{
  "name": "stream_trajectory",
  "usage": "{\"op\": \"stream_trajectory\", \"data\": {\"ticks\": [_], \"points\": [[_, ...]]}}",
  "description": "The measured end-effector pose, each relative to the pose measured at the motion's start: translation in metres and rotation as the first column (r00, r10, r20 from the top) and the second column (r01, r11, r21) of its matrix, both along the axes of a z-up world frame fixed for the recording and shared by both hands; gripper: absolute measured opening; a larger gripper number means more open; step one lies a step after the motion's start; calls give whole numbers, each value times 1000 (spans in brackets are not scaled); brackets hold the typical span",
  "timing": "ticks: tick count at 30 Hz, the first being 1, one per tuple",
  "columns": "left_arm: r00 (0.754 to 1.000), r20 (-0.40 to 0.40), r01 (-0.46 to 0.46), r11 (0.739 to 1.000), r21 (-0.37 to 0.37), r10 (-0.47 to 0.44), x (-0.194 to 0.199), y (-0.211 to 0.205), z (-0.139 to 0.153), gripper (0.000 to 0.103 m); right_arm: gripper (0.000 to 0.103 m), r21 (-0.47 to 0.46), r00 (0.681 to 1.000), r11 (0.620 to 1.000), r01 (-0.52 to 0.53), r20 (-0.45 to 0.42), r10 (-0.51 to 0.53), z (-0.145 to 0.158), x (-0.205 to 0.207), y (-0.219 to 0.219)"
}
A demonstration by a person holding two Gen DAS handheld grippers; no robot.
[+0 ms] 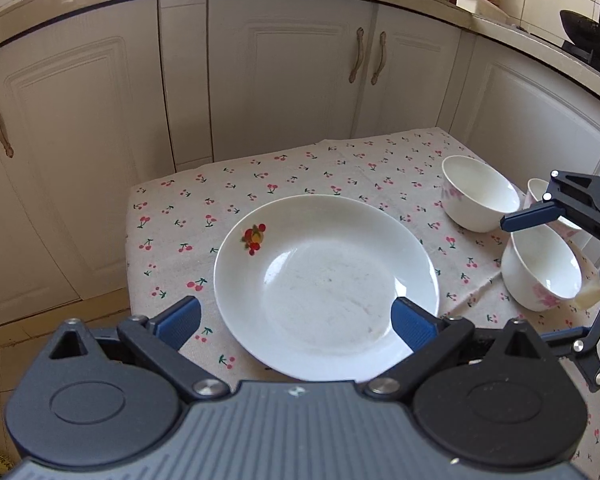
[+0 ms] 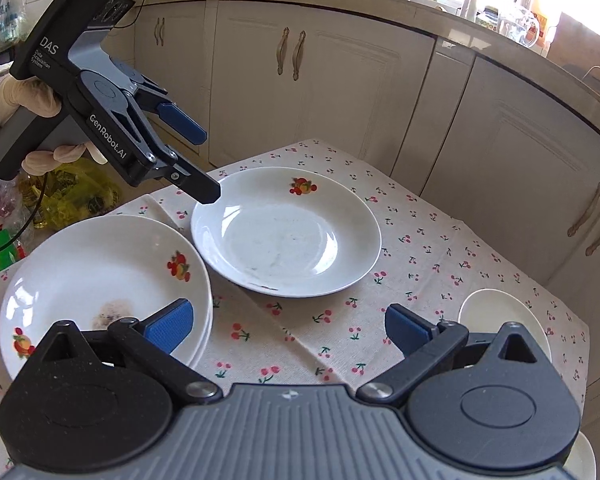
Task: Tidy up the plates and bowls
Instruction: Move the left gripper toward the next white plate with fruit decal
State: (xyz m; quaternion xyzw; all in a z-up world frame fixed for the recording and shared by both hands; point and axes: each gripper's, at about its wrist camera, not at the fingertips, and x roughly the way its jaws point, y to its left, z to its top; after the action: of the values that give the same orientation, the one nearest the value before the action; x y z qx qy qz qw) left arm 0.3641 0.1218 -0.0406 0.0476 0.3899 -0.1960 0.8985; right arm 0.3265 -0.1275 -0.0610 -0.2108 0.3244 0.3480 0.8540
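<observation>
**Both grippers held open above a table of plates and bowls**

Left wrist view: the left gripper (image 1: 296, 322) hangs over the near rim of a white plate (image 1: 326, 286) with a fruit motif, which lies flat on the cherry-print tablecloth (image 1: 220, 200). Its blue-padded fingers (image 1: 179, 322) are spread wide and hold nothing. To the right are three white bowls with pink flowers: a far bowl (image 1: 480, 198), a near bowl (image 1: 540, 268) and a third bowl (image 1: 538, 192), which is mostly hidden behind the right gripper (image 1: 540, 236). Only one blue pad of that gripper shows here, over the near bowl.

Right wrist view: the right gripper (image 2: 288, 328) is also wide open and empty, above bare cloth. This view alone shows a plate stack (image 2: 100, 280) at the left, its top plate carrying a brownish smear. It also shows the gloved hand (image 2: 40, 120) holding the left gripper, whose lower finger (image 2: 202, 190) hovers at the single plate's far-left rim. Only one bowl rim shows at the right.
</observation>
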Motion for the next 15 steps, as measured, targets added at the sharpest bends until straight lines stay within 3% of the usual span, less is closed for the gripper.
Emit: {"op": "stream_trajectory", "data": {"ticks": [15], "points": [[996,-94,5,999,-40,-9,60,2,-43,100,103,-114,979,992,-47,-202,24,-50,68,29]]}}
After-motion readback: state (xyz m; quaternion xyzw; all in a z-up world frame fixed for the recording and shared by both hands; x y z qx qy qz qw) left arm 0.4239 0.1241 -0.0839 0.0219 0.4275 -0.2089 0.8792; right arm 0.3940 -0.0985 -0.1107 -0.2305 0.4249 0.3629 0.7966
